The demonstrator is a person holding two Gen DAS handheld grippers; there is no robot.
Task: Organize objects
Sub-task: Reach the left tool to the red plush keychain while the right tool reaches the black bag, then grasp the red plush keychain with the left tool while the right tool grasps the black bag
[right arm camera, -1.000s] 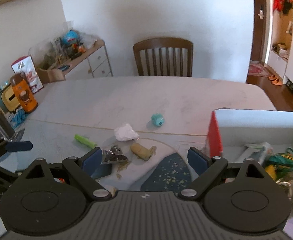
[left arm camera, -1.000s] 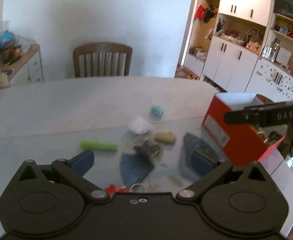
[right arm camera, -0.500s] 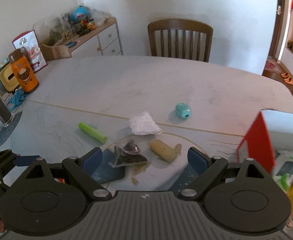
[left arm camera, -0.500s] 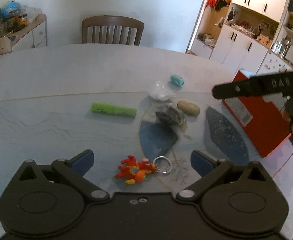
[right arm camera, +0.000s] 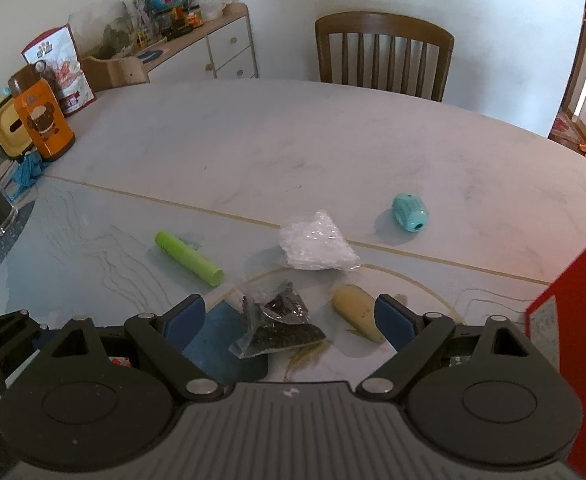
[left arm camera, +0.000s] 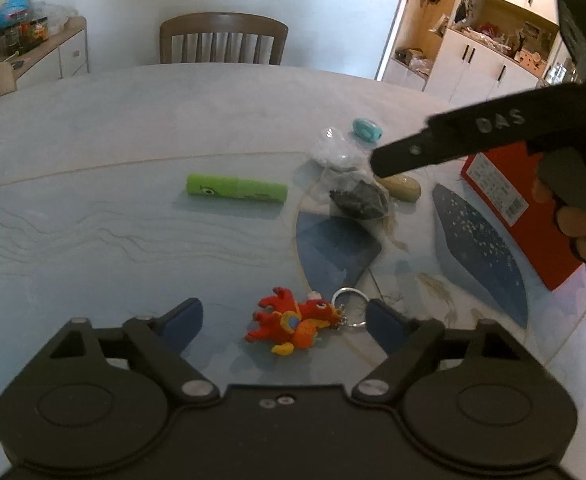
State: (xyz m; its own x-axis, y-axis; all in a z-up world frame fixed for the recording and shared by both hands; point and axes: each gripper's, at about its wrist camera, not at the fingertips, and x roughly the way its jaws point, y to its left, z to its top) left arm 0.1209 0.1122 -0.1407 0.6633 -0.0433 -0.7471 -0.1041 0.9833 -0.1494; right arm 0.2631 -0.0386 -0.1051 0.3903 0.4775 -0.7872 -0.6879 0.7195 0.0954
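Both grippers spread and empty: left gripper [left arm camera: 283, 320] frames the red keychain toy [left arm camera: 293, 322] at lower centre, right gripper [right arm camera: 291, 314] the dark packet [right arm camera: 281, 326]; lower squarely, then squeeze, judging by alignment.

Bare tabletop [right arm camera: 293, 140] beyond clutter
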